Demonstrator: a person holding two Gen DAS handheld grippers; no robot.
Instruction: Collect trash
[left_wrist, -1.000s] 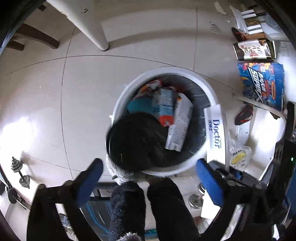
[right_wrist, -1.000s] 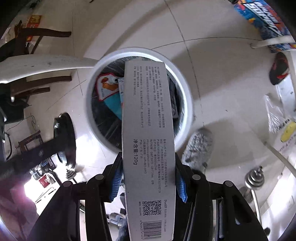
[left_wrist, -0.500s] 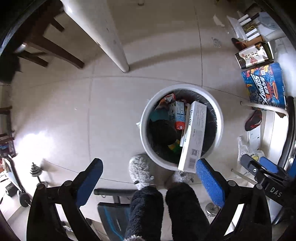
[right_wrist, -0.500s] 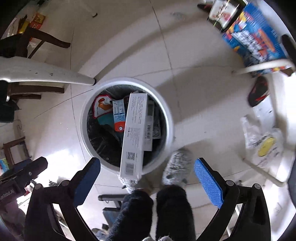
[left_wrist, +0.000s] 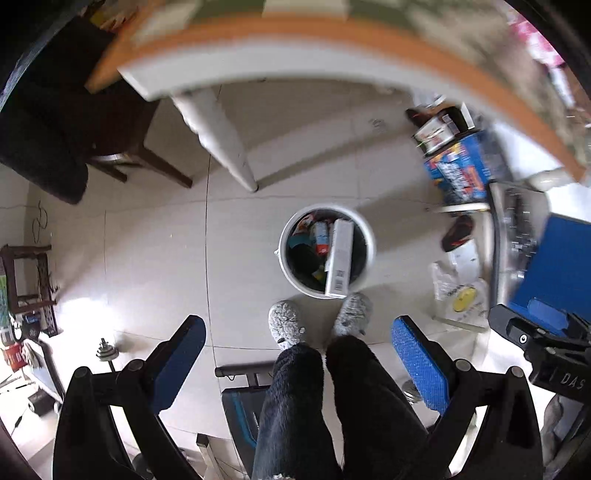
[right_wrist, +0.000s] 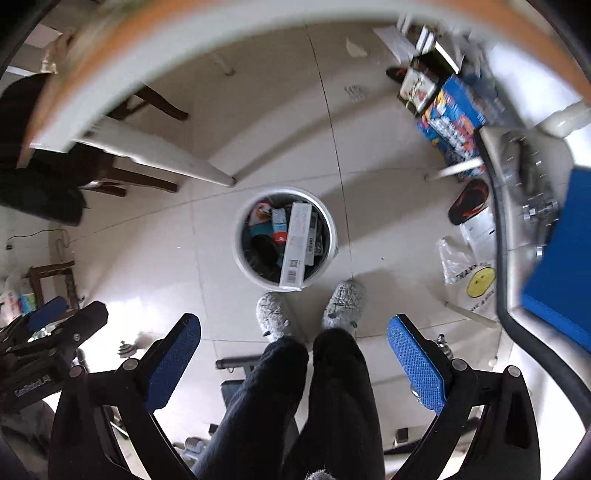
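A white round trash bin (left_wrist: 365, 273) stands on the tiled floor far below, also in the right wrist view (right_wrist: 240, 258). A long white carton (left_wrist: 340, 258) lies in it, leaning on the near rim, among coloured wrappers (left_wrist: 319, 236); the carton also shows in the right wrist view (right_wrist: 297, 243). My left gripper (left_wrist: 299, 362) is open and empty, high above the floor. My right gripper (right_wrist: 295, 358) is open and empty, equally high. The right gripper's body (left_wrist: 546, 350) shows at the left view's right edge.
The person's dark-trousered legs and grey slippers (left_wrist: 284, 325) stand just in front of the bin. A table edge (left_wrist: 295, 48) with a white leg (left_wrist: 221, 136) arcs overhead, blurred. Boxes (left_wrist: 461, 173), a plastic bag (left_wrist: 461, 299), a dark chair (left_wrist: 74, 122) and dumbbells (left_wrist: 107, 354) surround it.
A second ago my right gripper held the white carton over the bin; it let go and the carton now lies in the bin. Both grippers have risen high, up to table level.
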